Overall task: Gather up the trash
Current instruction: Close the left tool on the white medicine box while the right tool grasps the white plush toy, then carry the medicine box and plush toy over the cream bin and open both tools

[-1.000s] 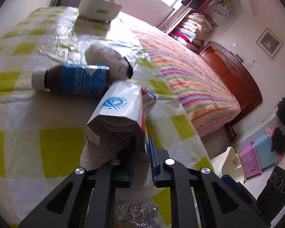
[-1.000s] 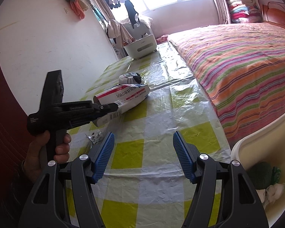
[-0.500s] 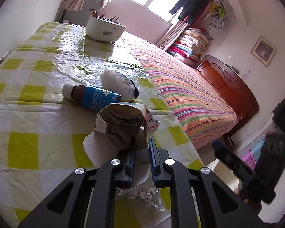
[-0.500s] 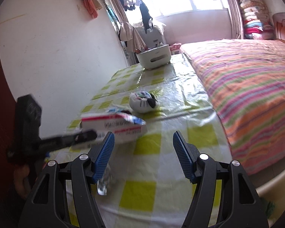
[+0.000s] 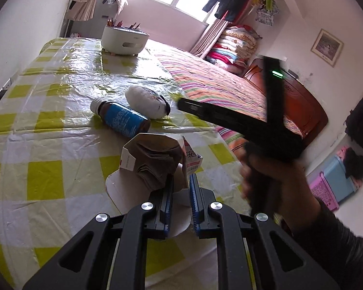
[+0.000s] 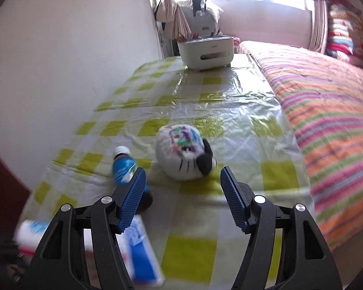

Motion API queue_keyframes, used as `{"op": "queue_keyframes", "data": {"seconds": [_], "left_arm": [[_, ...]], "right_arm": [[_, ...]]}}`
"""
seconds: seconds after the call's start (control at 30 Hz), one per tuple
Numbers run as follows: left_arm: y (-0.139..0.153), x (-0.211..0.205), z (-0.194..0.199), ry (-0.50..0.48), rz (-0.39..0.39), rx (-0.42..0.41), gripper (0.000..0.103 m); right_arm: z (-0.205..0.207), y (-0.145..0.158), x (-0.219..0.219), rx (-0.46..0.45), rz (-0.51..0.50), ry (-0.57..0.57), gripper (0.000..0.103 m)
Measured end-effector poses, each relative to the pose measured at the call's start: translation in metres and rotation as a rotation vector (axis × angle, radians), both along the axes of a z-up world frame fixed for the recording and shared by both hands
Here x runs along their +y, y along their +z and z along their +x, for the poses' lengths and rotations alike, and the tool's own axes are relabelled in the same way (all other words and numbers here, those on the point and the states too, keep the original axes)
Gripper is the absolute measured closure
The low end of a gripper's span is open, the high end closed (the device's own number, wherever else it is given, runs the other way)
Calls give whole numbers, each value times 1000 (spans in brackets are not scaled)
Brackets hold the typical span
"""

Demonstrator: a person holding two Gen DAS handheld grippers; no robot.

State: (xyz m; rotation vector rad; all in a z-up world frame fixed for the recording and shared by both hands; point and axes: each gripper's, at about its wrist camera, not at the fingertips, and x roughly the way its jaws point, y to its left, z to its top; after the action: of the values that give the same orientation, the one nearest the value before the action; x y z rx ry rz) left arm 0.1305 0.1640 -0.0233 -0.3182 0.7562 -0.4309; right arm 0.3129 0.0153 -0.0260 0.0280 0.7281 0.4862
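My left gripper (image 5: 180, 188) is shut on an opened white cardboard box (image 5: 155, 159) and holds it above the checked table (image 5: 48, 169). The box also shows low in the right wrist view (image 6: 138, 253). A brown bottle with a blue label (image 5: 119, 117) lies on the table beyond it, beside a white plush toy (image 5: 147, 100). My right gripper (image 6: 181, 191) is open and empty, just short of the plush toy (image 6: 184, 154), with the bottle (image 6: 124, 169) by its left finger. It also shows in the left wrist view (image 5: 242, 125), over the table's right edge.
A white organizer tub with pencils (image 5: 124, 38) stands at the far end of the table. A striped bed (image 6: 326, 101) runs along the table's right side. A wall (image 6: 72, 60) borders the left. Pink and blue bins (image 5: 334, 181) sit on the floor.
My right gripper has swung from beside the table to over it, now facing the plush toy and bottle. My left gripper has pulled back and lifted with the box still held.
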Motion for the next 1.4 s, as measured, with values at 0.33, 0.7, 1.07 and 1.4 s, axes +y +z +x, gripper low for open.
{"op": "queue_keyframes", "data": {"seconds": [0.33,0.7,1.07,1.4], "left_arm": [[5,22,-8,35,-23,-17,90],[9,22,-15,30,-26,-20,90],[13,12,-19,-4,-29,-28,89],[17,-23,-26,-74,-13,-40,89]], "right_arm": [[58,-18,54,46,-207,19,39],[64,-23,75,46,-304,46,63],[-27,6,-26,-41,-35,-26,65],[-128,11,-123,-76,156,-128,65]]}}
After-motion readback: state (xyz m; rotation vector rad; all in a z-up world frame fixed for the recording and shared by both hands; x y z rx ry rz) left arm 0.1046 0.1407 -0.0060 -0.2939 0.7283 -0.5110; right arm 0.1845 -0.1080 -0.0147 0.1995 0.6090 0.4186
